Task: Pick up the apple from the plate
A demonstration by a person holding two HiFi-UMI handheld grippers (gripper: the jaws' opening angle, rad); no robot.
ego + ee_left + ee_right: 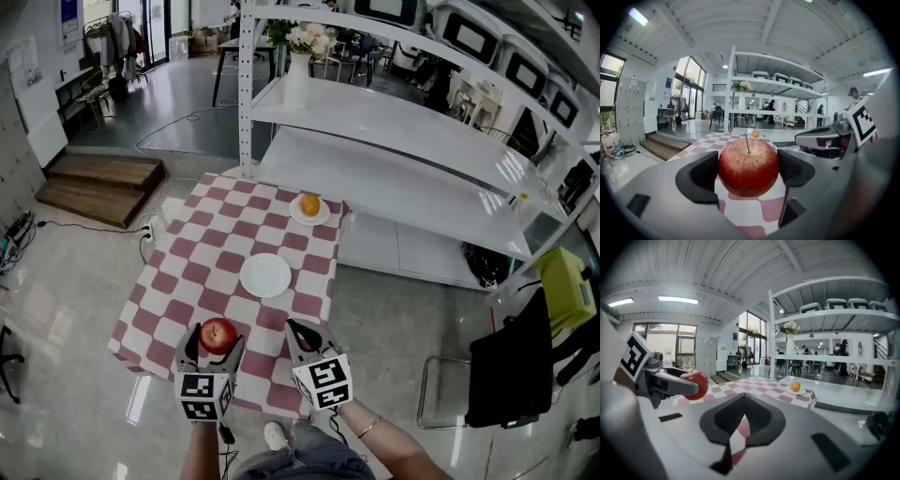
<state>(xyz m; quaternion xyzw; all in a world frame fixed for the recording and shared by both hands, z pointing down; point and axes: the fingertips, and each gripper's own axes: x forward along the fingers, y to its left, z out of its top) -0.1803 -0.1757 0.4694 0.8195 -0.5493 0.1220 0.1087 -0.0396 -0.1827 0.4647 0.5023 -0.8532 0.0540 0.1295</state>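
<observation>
Head view looks steeply down on a worktop [187,281] covered with a red-and-white checked cloth [281,242]. The left tool [216,345] is over the worktop's near part, and a red apple [218,333] sits between its jaws. An empty white plate [265,276] lies near the middle of the cloth, well apart from the apple. At the far corner, an orange [309,204] rests on a smaller white plate [298,217]. Beyond the worktop stands a white shelving rack [394,122] with a white vase of flowers [297,80] on it.

Left gripper view shows the two dark pads pressed against the apple's sides. The apple is upright with its stem on top, and checked cloth shows below it.

The right tool [302,336] is just beside the left one, also over the near edge. Right gripper view shows its dark pads pressed together with nothing between them; only a thin slit of cloth shows through. The apple in the other tool appears at that view's left.
</observation>
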